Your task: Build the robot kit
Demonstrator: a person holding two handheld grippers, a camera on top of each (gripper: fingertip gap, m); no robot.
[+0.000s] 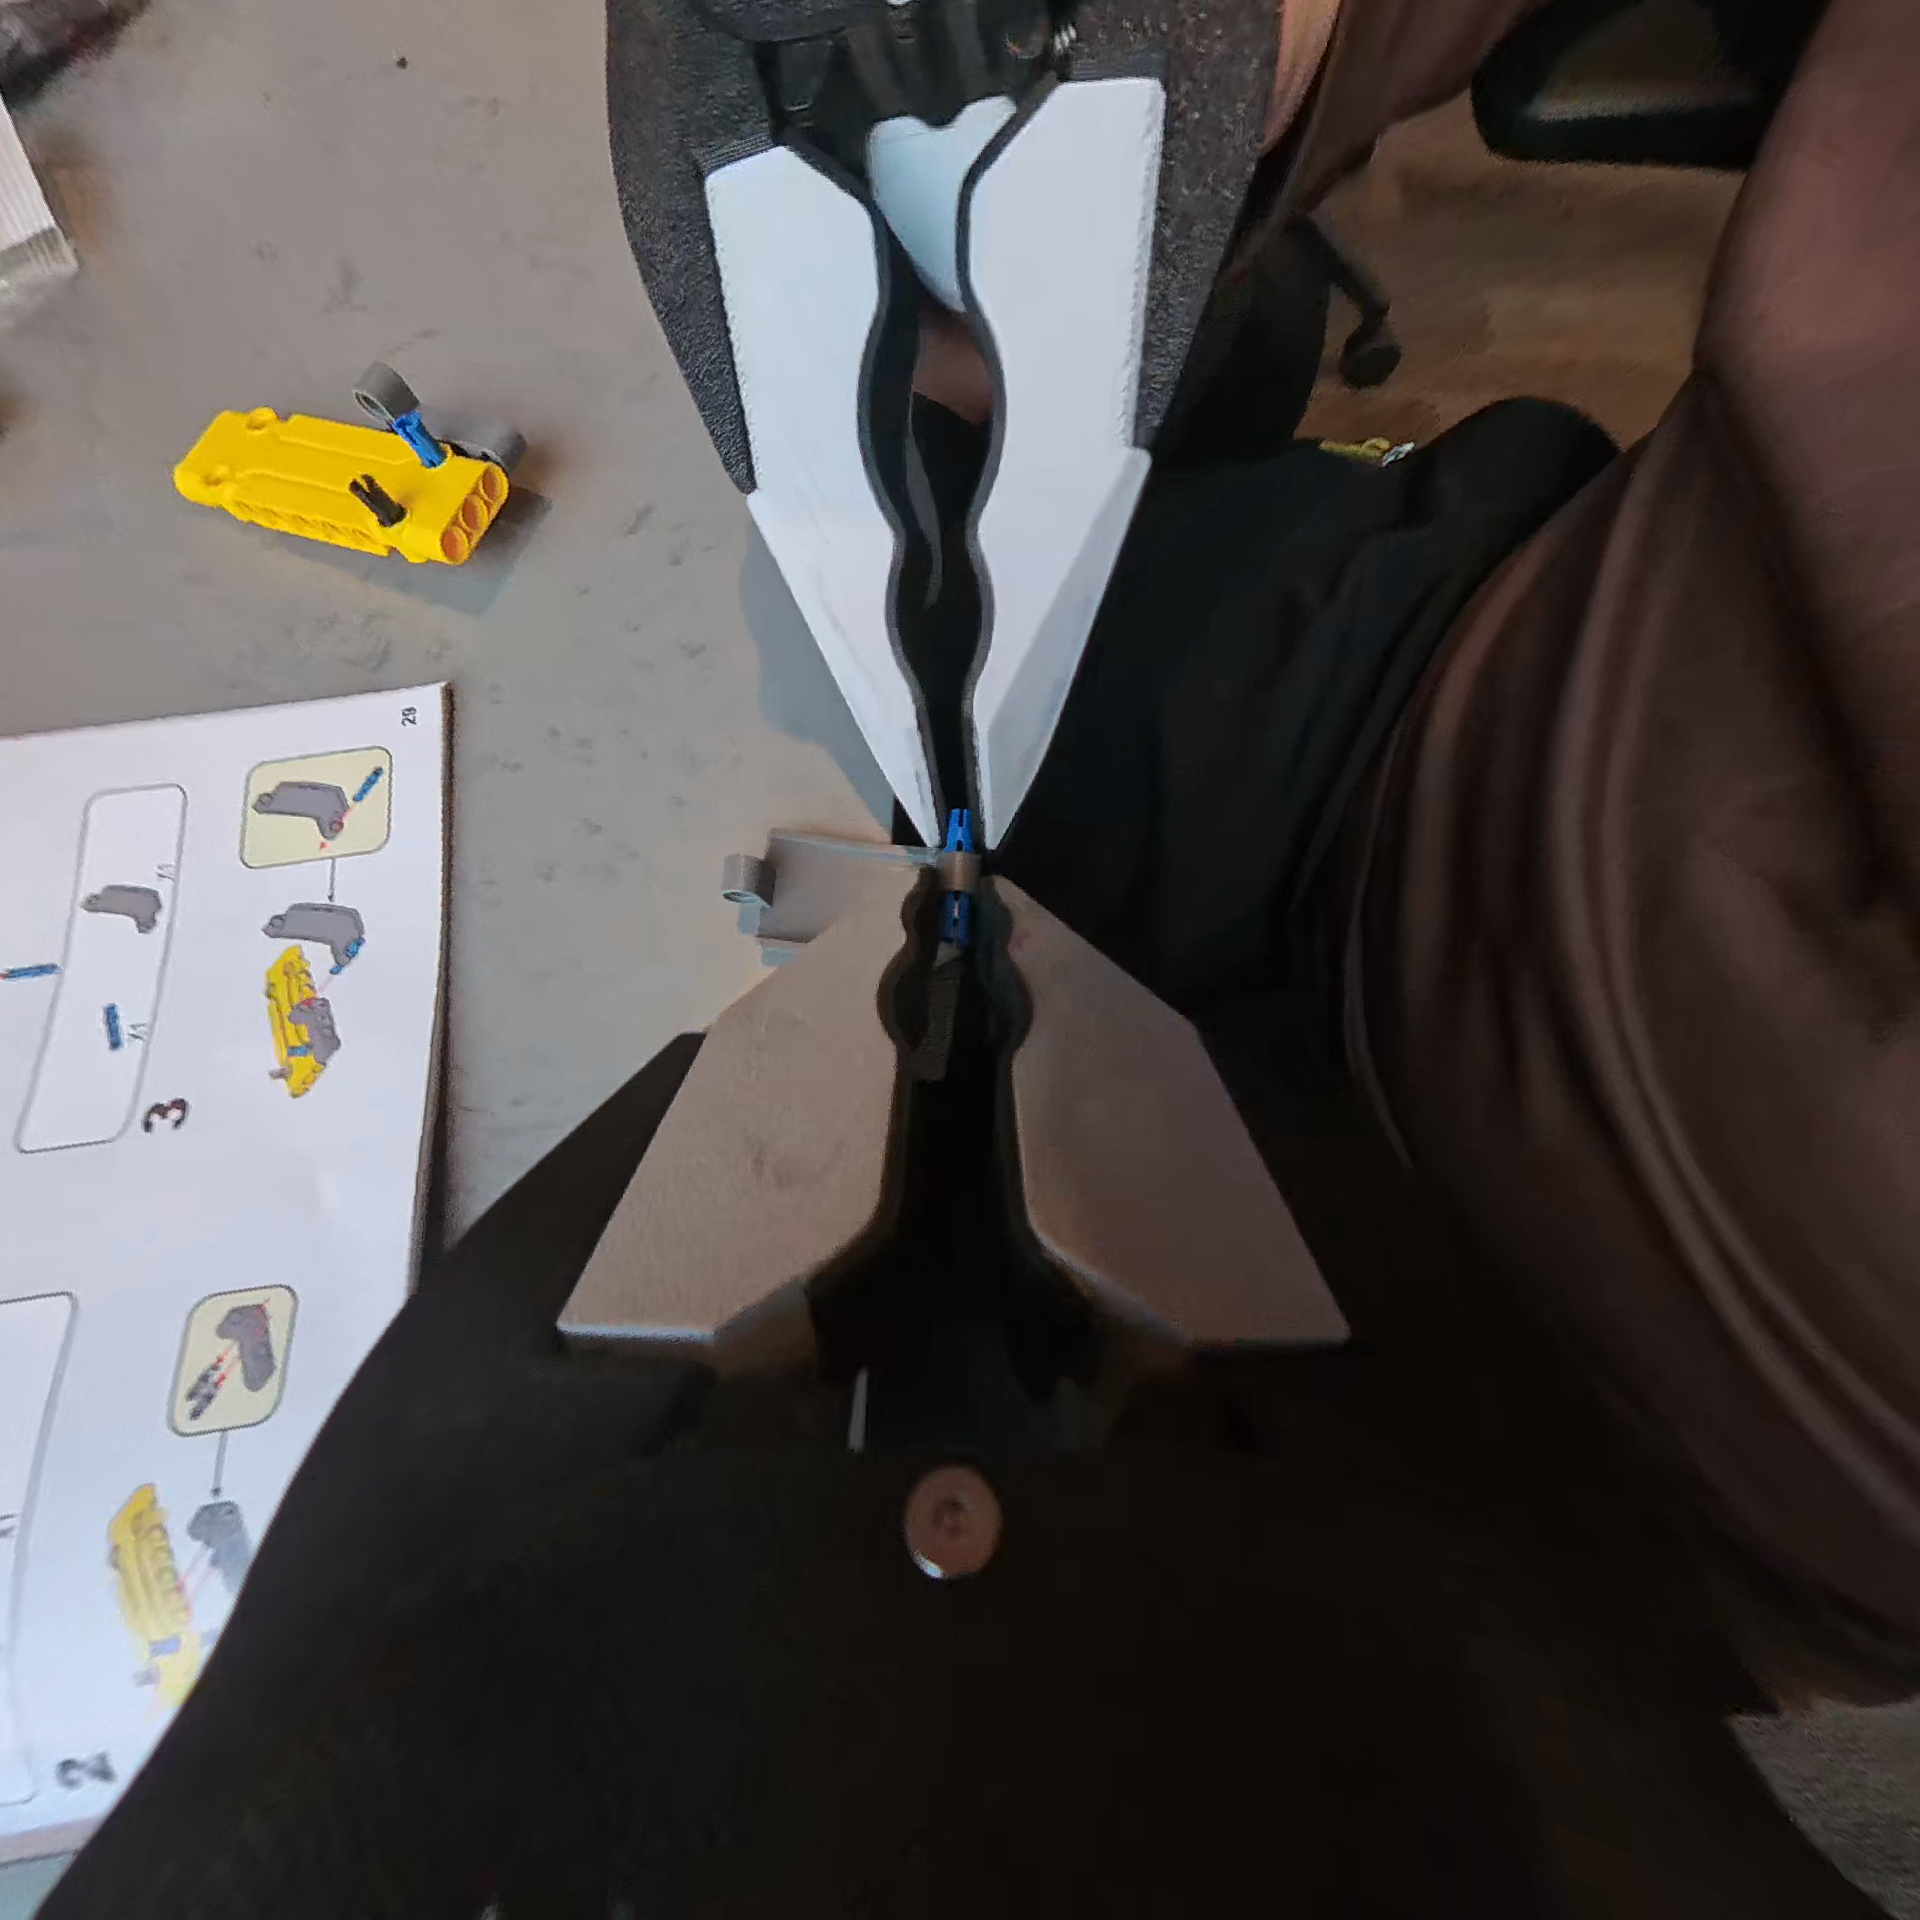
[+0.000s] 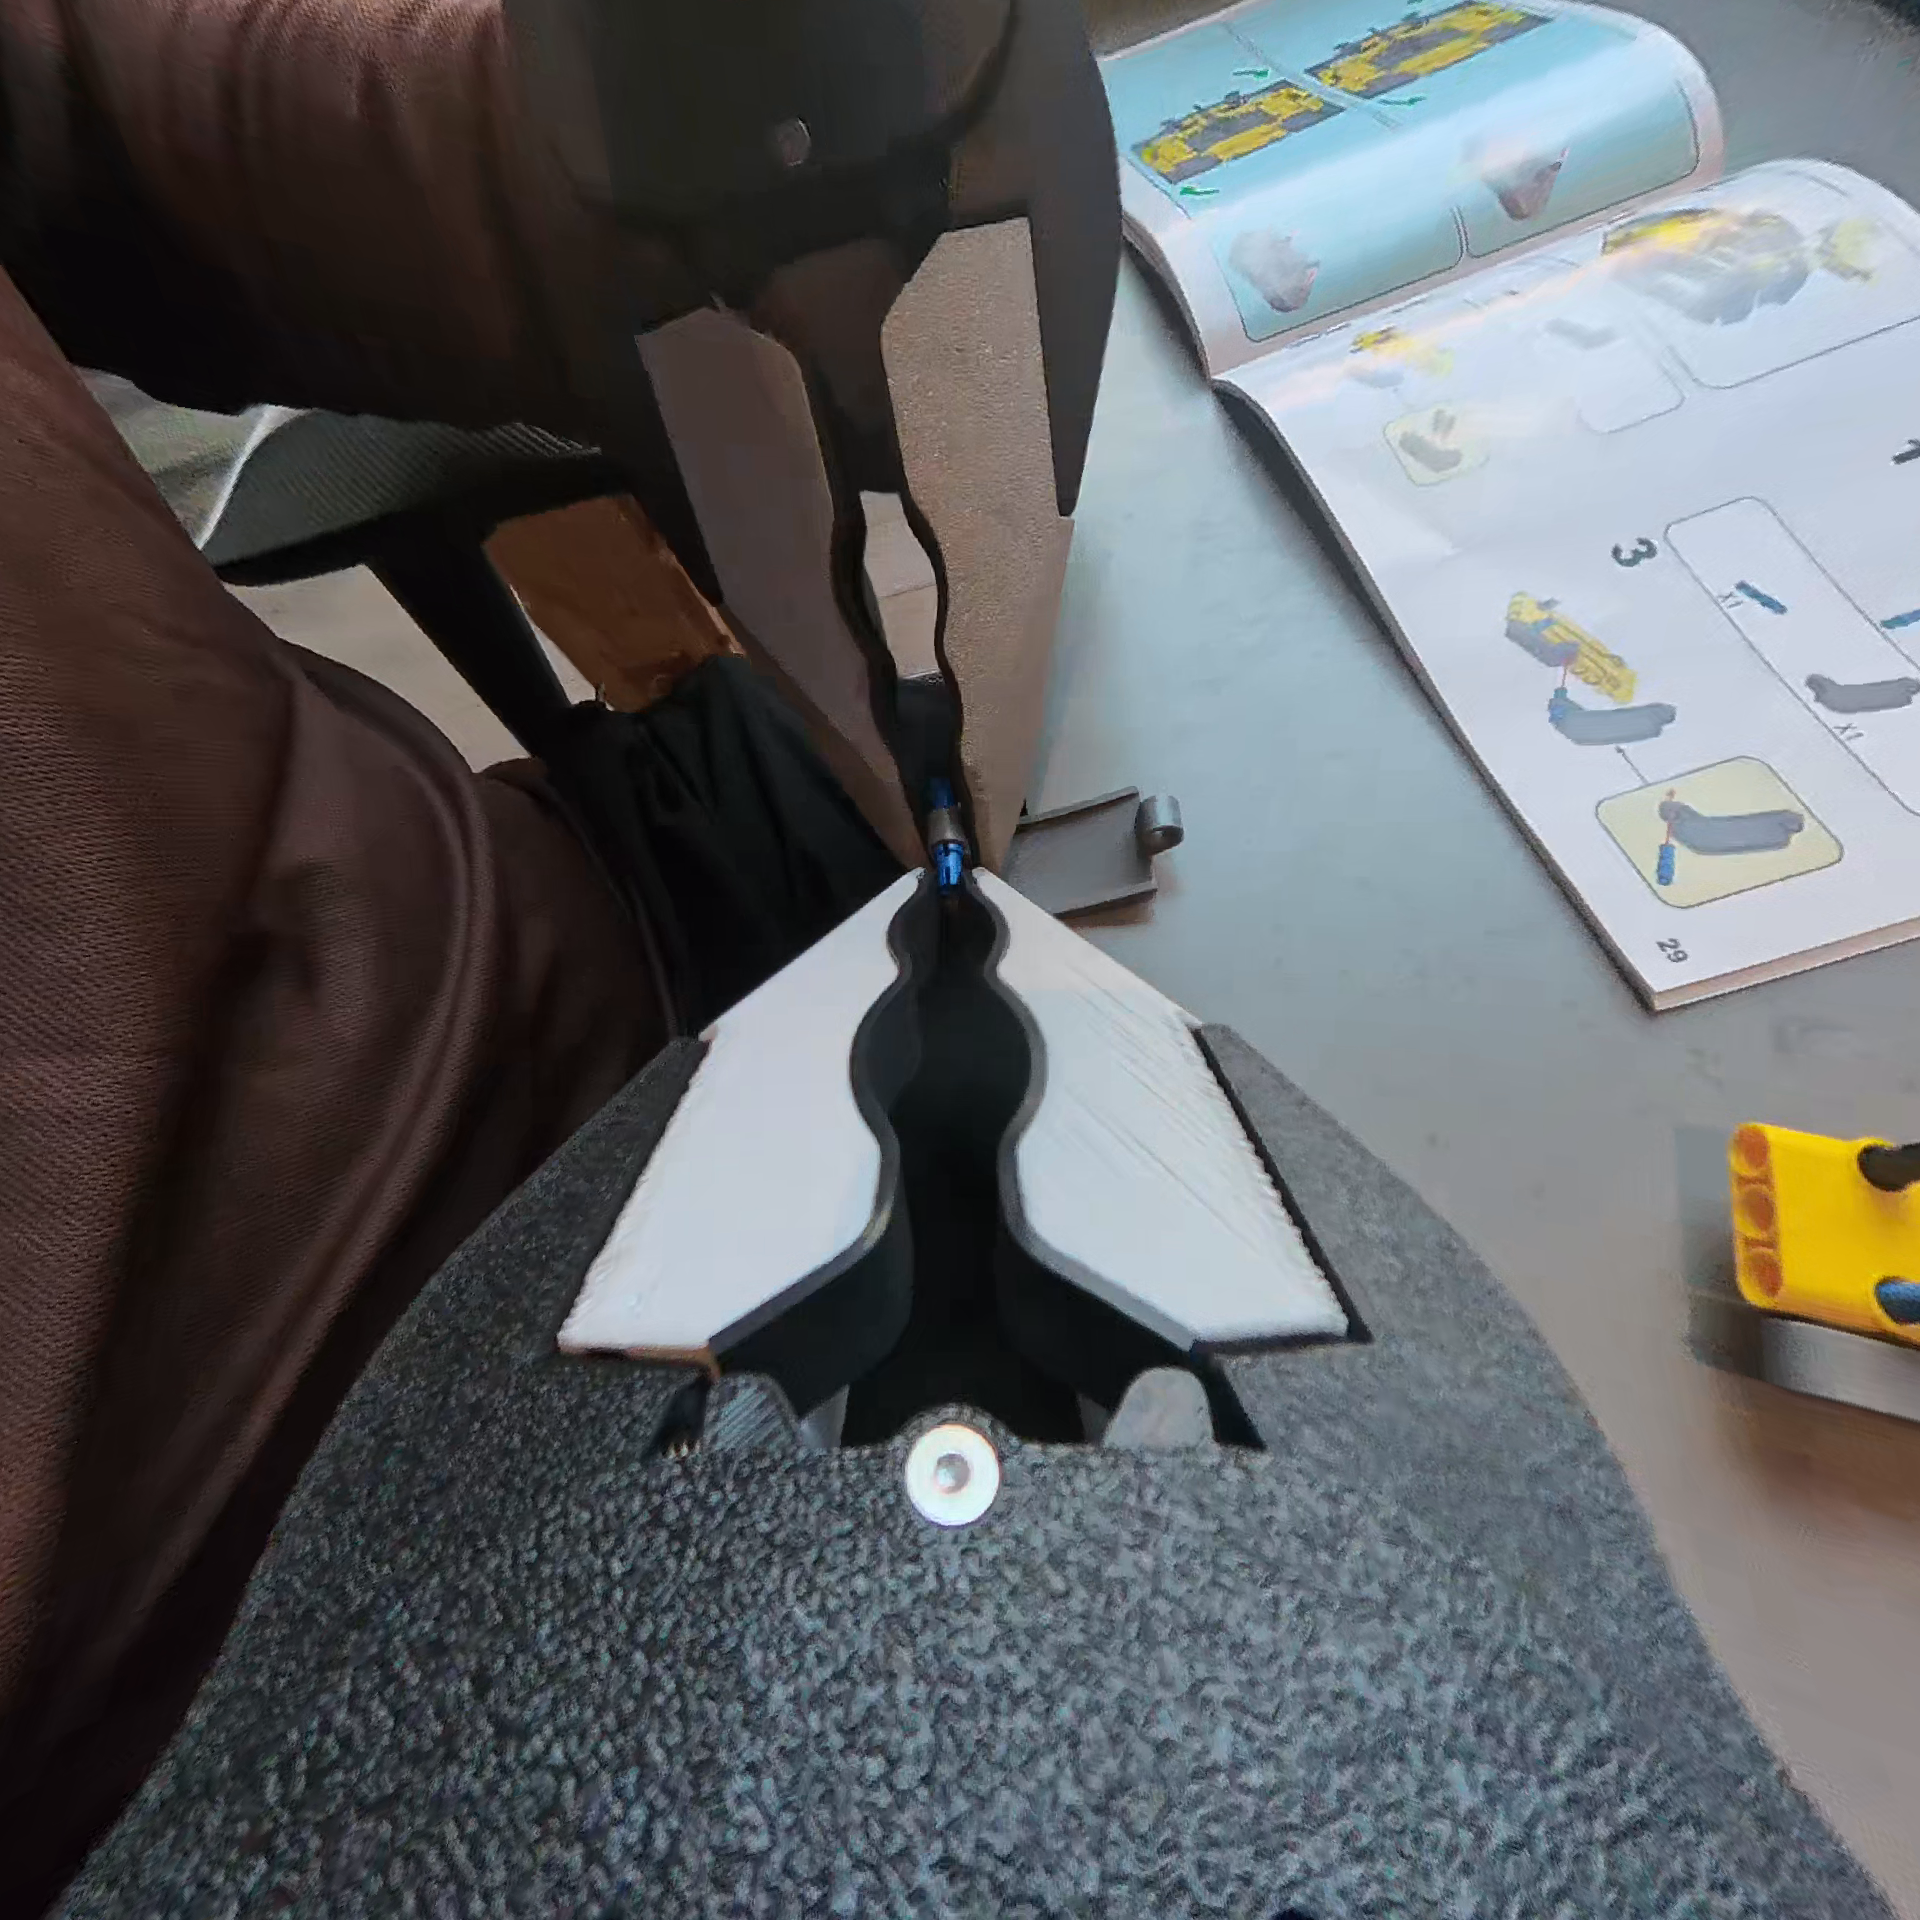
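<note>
A small blue pin (image 1: 958, 868) with a grey piece (image 1: 790, 894) on it is pinched at both ends, it seems, between the closed left gripper (image 1: 956, 904) and right gripper (image 2: 943, 883), tip to tip.

The yellow block (image 2: 1834, 1236) runs off the right edge, and the booklet (image 1: 208, 1091) gets chopped at the left, its small drawings blurry.

I seem to be sitting in an office or hobby workspace: my grey bench (image 1: 582, 665) carries an open building-toy instruction booklet (image 2: 1621, 582) and a yellow brick assembly (image 1: 348, 480), with a black wheeled office chair (image 1: 1340, 312) behind it.
</note>
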